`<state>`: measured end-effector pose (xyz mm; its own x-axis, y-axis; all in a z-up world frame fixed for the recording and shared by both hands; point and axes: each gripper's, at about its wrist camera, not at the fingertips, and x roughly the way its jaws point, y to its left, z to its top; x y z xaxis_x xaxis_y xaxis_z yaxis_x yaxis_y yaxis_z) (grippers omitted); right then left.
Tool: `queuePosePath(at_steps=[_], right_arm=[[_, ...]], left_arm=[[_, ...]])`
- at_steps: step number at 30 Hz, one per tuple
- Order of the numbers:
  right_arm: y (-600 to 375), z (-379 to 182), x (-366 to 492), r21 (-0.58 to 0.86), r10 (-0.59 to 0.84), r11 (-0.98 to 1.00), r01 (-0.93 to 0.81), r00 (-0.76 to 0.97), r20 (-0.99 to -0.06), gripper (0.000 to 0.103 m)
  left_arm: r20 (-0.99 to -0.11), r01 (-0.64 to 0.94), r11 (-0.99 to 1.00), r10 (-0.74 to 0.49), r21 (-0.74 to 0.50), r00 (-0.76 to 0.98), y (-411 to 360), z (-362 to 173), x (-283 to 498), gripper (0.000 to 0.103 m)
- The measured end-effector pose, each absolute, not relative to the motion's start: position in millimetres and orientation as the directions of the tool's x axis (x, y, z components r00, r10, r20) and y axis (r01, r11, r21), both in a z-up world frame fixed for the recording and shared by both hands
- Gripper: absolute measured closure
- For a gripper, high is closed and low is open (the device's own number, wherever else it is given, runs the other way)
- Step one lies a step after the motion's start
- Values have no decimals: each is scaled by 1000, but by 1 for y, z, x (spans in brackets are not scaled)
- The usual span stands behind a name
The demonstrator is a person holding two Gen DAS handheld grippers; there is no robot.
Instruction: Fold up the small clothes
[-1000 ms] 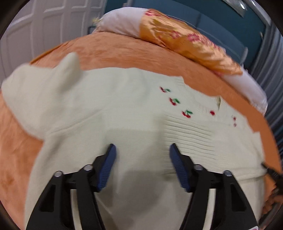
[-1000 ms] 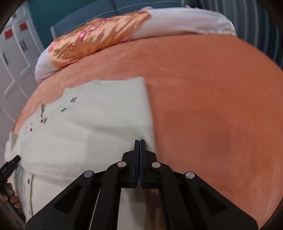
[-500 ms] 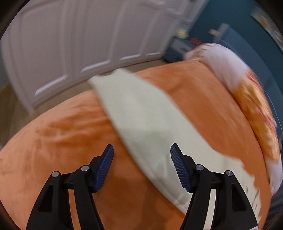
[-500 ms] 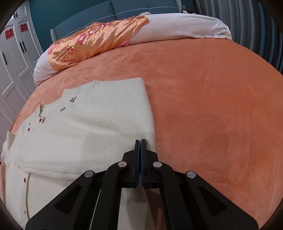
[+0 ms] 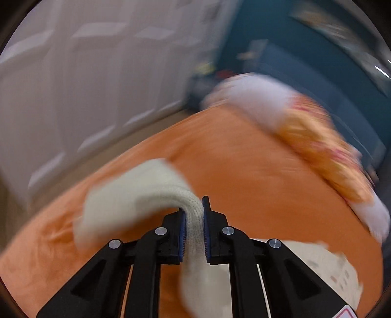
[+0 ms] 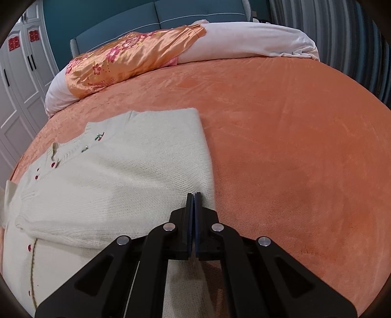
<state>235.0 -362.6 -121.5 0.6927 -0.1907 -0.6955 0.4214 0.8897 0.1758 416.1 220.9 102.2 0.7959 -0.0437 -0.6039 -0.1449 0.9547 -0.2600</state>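
A cream knit sweater (image 6: 122,176) with small cherry embroidery lies flat on the orange bed cover (image 6: 293,146). In the blurred left wrist view its sleeve (image 5: 136,195) is lifted off the bed and bends over between the jaws of my left gripper (image 5: 194,212). Those jaws are closing, and the blue pads press on the knit. Part of the sweater's body (image 5: 317,264) shows low on the right. My right gripper (image 6: 193,195) is shut with nothing in it. Its tips sit over the sweater's right edge; I cannot tell whether they touch it.
An orange flowered satin pillow (image 6: 127,56) and a rolled white duvet (image 6: 244,39) lie along the head of the bed, before a teal headboard (image 6: 122,17). White wardrobe doors (image 6: 17,85) stand to the left. Bare orange cover spreads right of the sweater.
My left gripper swung from over the sweater's body out to the sleeve, shut on it and raised it. The right gripper has stayed put, still shut.
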Motion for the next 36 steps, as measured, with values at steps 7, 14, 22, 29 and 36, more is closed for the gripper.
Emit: queuePosePath(at_steps=[7,14,22,29,36], right_arm=[[-365,-121,233,201,-175,885,419,701,-691,103],[-353,-99,228,205,-150,897,392,705,-693,67],[-273,-66,242,325,102,935,141,770,-630,27],[-142,-52,311,133,128,990,-53,745,-655,27],[-127,-91,365,-56,-109,993,101,663,-741,28]], left_arm=[[-567,357,889,-458,-287,684,-33,122,349,87],[-714,215,874,-482,-436,508,-104,0,281,66],[-740,-54,906,-307,-420,598,24,-11,305,51],[-745,-110,932,-200,-345,637,88,-28,321,58],[-714,-87,912,-252,-401,653,112,-35,312,65]])
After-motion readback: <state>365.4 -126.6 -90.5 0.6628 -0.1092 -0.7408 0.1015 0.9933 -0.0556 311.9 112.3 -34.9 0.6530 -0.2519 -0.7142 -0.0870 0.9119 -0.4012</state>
